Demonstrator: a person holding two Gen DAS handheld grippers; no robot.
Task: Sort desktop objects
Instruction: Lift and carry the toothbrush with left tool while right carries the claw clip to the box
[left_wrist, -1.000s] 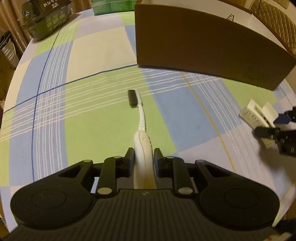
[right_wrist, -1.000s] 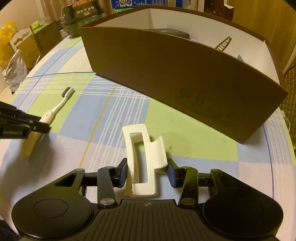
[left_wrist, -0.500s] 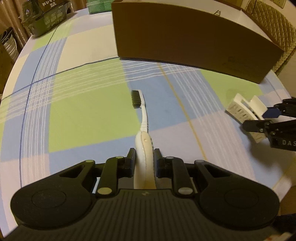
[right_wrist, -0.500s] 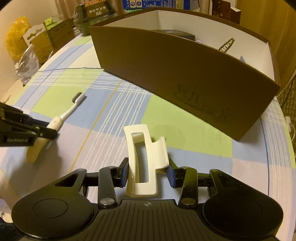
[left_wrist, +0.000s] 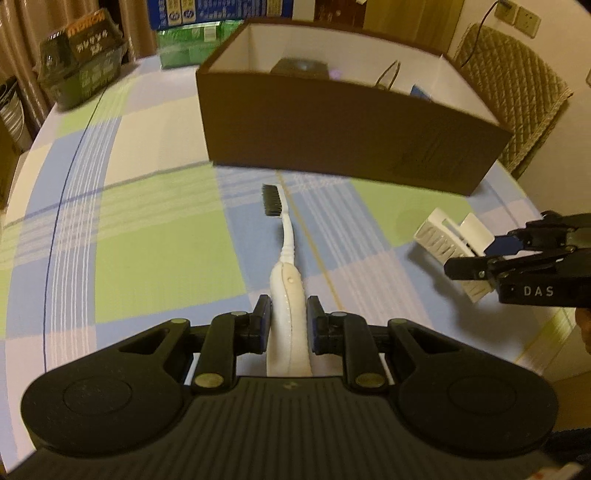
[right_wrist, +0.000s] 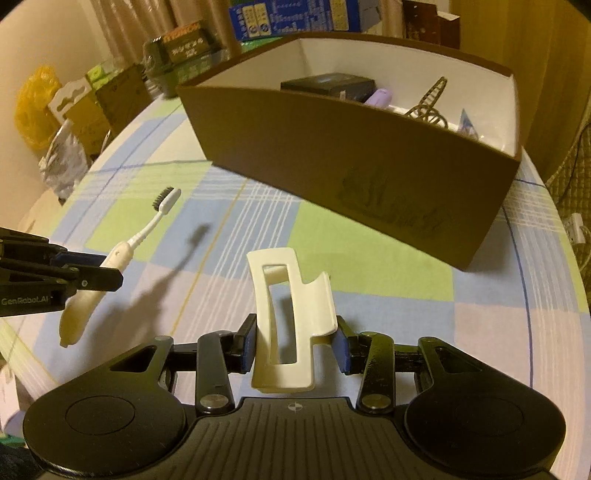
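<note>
My left gripper (left_wrist: 288, 325) is shut on the thick handle of a white toothbrush (left_wrist: 286, 254), whose dark bristled head points away toward the box. The toothbrush hangs above the checked tablecloth and throws a shadow on it. My right gripper (right_wrist: 293, 349) is shut on a cream hair claw clip (right_wrist: 291, 314), also held off the table. Each gripper shows in the other view: the right gripper (left_wrist: 476, 254) with the claw clip (left_wrist: 448, 236) at the right edge, the left gripper (right_wrist: 99, 271) with the toothbrush (right_wrist: 122, 254) at the left. A brown cardboard box (left_wrist: 351, 144) stands beyond both.
The box (right_wrist: 332, 166) has a white inside and holds a dark flat case (right_wrist: 328, 85), a lilac item (right_wrist: 380, 98) and a wire piece (right_wrist: 428, 103). Packages (left_wrist: 81, 70) and cartons crowd the far table edge. A quilted chair back (left_wrist: 513, 96) stands at the right.
Both grippers have risen and come nearer the box with their objects still held. The box's inside now shows in the left wrist view.
</note>
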